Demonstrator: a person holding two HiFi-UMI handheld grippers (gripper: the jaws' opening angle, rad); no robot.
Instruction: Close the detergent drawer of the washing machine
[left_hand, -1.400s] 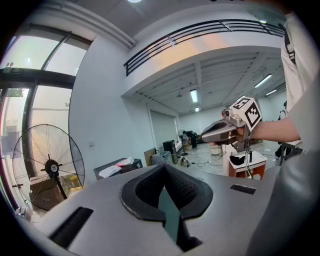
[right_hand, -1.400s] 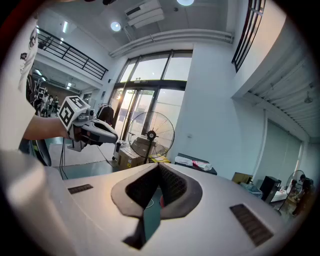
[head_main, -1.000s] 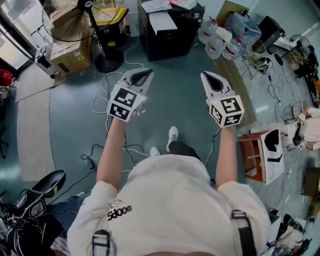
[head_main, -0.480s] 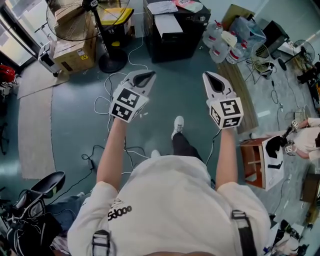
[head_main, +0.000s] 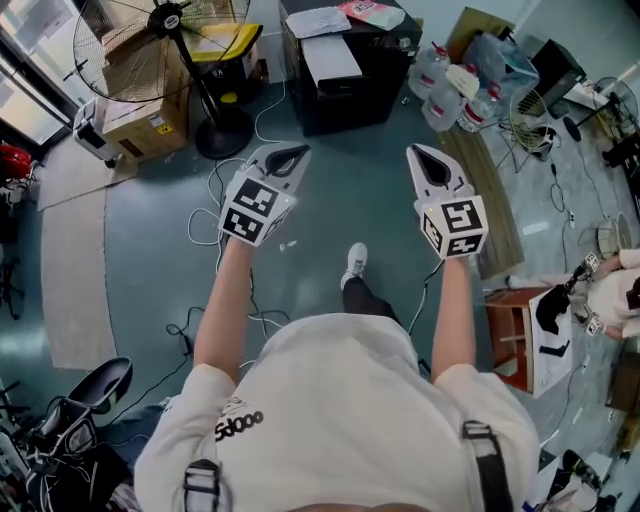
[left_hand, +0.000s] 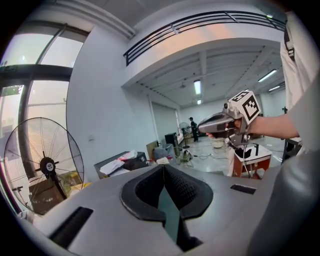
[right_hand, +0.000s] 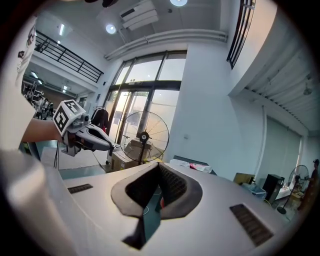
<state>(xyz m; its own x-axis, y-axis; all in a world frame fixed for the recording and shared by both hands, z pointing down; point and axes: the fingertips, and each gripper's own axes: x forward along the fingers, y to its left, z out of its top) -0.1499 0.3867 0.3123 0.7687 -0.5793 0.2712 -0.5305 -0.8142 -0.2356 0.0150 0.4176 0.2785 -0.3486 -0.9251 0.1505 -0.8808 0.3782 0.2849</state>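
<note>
Approach step: no washing machine or detergent drawer shows in any view.
I hold my left hand-held gripper (head_main: 289, 153) and right hand-held gripper (head_main: 421, 153) out over bare floor (head_main: 345, 205), each with jaws pressed together on nothing. Ahead stand a floor fan (head_main: 130, 50) and a black cabinet (head_main: 350, 80). My judgement: I must first find the machine and face it, then push the drawer front in with a closed tip.

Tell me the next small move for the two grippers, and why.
Probably step or turn to bring the washing machine into view, with the jaws left shut. The left gripper and right gripper are both closed on nothing, held out over the floor, and no washing machine or drawer shows in any view.
</note>
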